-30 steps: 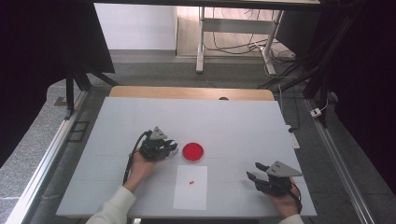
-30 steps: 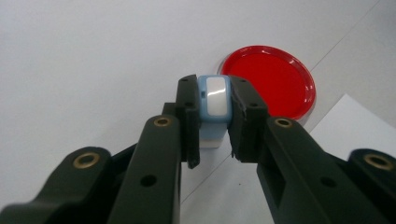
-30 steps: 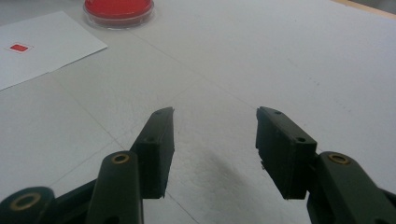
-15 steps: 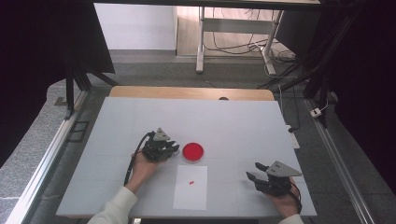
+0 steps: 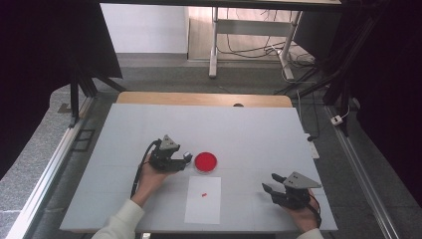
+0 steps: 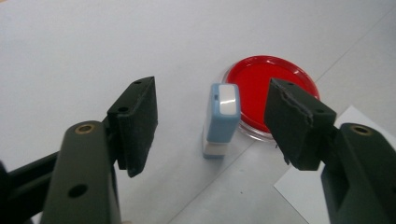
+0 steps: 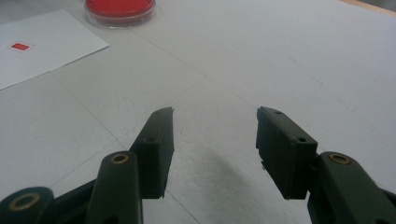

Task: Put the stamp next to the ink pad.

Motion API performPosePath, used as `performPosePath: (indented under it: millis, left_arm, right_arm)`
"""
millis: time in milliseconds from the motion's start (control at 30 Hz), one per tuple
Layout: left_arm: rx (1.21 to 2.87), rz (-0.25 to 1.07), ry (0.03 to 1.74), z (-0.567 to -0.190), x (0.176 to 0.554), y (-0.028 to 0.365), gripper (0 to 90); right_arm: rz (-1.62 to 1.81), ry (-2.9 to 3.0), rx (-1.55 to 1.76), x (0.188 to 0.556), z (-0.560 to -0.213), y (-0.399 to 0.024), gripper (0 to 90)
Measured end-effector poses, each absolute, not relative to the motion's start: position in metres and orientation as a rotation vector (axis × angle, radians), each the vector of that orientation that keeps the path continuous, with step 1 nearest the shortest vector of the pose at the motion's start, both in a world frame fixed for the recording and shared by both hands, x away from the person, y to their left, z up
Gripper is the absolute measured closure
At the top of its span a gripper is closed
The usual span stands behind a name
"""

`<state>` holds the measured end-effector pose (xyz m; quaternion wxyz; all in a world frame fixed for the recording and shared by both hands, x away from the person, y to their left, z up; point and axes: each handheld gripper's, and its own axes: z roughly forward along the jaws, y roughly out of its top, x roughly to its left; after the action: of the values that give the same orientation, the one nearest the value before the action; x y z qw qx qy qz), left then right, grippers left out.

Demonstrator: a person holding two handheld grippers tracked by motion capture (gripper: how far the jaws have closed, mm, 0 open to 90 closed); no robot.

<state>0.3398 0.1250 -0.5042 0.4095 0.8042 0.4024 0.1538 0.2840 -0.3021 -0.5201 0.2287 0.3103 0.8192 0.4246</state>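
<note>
**Stamp stands free between the left jaws, beside the red pad**

- Table (image 5: 124, 129): pale grey top, wooden edge along the far side. A person's hands come in from the near side.
- Left gripper (image 5: 179, 159): left of centre, held low in a white-sleeved hand. Its jaws have just been opening and now stand apart. The stamp stands between them, clear of both pads in the left gripper view.
- Stamp (image 6: 220, 120): small, blue body, pale top and white base. Upright on the table, just beside the near-left rim of the ink pad; whether they touch cannot be told.
- Ink pad (image 5: 205, 162): round, red, in a clear dish. It lies at the table's centre, just right of the left gripper.
- Paper (image 5: 203, 206): white sheet, just nearer than the ink pad. It bears one small red mark (image 5: 203, 194) near its middle.
- Right gripper (image 5: 273, 188): near the table's near-right corner, well apart from the paper. Jaws apart, nothing between them, bare table beneath in the right gripper view.
</note>
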Motion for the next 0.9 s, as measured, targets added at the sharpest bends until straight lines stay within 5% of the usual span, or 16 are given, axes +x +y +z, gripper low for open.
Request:
performPosePath:
  millis: [900]
  left_arm:
    - [2.013,0.396,0.964,-0.51,0.252,0.186,31.3]
  right_arm:
    - [1.216,2.246,0.822,0.283,-0.516,-0.307,45.8]
